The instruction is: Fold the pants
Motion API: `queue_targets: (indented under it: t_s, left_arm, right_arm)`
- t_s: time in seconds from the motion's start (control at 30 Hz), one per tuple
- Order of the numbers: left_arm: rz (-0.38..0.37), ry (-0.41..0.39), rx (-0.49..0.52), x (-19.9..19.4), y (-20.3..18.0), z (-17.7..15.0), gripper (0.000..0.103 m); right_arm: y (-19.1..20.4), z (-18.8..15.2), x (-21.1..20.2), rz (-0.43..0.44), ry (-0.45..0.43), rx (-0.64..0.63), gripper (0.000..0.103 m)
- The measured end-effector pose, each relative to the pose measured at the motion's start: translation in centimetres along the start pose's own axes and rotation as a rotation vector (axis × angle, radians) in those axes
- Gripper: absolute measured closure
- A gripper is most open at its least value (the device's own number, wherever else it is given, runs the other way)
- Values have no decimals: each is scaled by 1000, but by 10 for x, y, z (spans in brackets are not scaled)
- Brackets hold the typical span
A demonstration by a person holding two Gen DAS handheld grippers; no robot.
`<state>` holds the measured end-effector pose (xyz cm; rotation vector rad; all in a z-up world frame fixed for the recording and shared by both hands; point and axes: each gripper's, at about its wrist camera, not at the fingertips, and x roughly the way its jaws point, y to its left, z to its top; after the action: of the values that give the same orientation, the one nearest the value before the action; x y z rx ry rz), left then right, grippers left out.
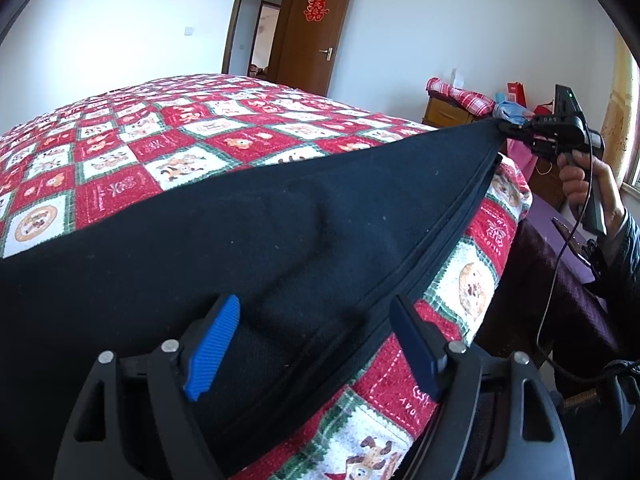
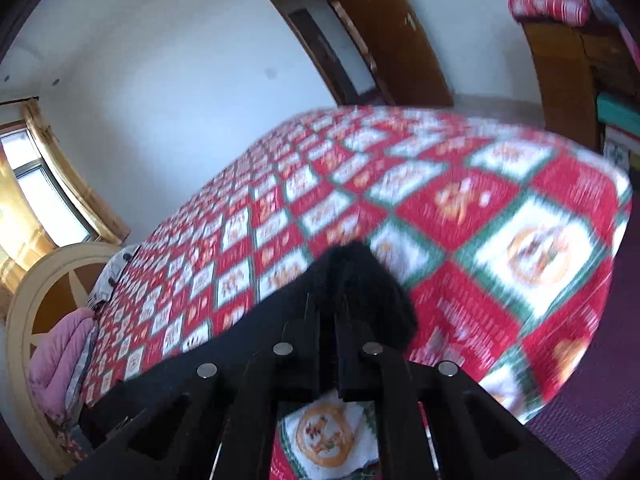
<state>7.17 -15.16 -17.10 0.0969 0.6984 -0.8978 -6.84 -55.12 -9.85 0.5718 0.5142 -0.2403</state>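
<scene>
The black pants (image 1: 248, 232) lie spread across the near part of the bed. My left gripper (image 1: 316, 344) is open, its blue pads (image 1: 214, 348) on either side of the pants' near hem edge, holding nothing. My right gripper (image 1: 510, 128) shows at the far right of the left wrist view, shut on the pants' corner and pulling it taut above the bed edge. In the right wrist view my right gripper (image 2: 330, 312) is shut on a bunched tip of the black pants (image 2: 360, 280); this view is blurred.
The bed has a red, white and green patterned quilt (image 1: 160, 140). An open brown door (image 1: 316, 36) is at the back. A wooden cabinet (image 1: 444, 112) with checked cloth stands right of the bed. A round headboard (image 2: 44, 292) and pink bedding (image 2: 60, 364) are at the left.
</scene>
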Motion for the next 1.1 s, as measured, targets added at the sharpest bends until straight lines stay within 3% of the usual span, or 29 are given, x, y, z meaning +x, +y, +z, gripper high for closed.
queue_targets:
  t_s: [0.13, 0.23, 0.33, 0.53, 0.63, 0.67, 0.73, 0.83, 0.97, 1.1]
  left_arm:
    - [8, 0, 17, 1, -3, -1, 21]
    - [6, 2, 22, 0, -3, -2, 21]
    - [-10, -2, 4, -1, 0, -2, 21]
    - [-3, 6, 26, -4, -4, -6, 21]
    - [12, 1, 44, -6, -7, -11, 21]
    - [9, -1, 41, -7, -7, -13, 19]
    - [-9, -5, 31, -8, -8, -14, 12]
    - [-3, -10, 28, -10, -12, -12, 11]
    - [-16, -27, 12, -9, -12, -3, 11]
    - [-20, 5, 23, 0, -14, -7, 11]
  right_arm:
    - [-14, 3, 11, -35, 34, 27, 98]
    - [-30, -8, 31, -55, 128, 70, 98]
    - [-29, -12, 32, -52, 180, 36, 97]
    - [-27, -7, 23, -108, 149, 51, 91]
    - [-12, -3, 10, -213, 81, -26, 77]
    - [-7, -2, 4, -245, 52, -48, 69]
    - [3, 1, -12, -284, -25, -77, 64]
    - [24, -4, -16, -158, -59, -110, 64]
    - [94, -43, 32, -10, 112, -338, 64]
    - [145, -88, 69, 55, 230, -504, 64]
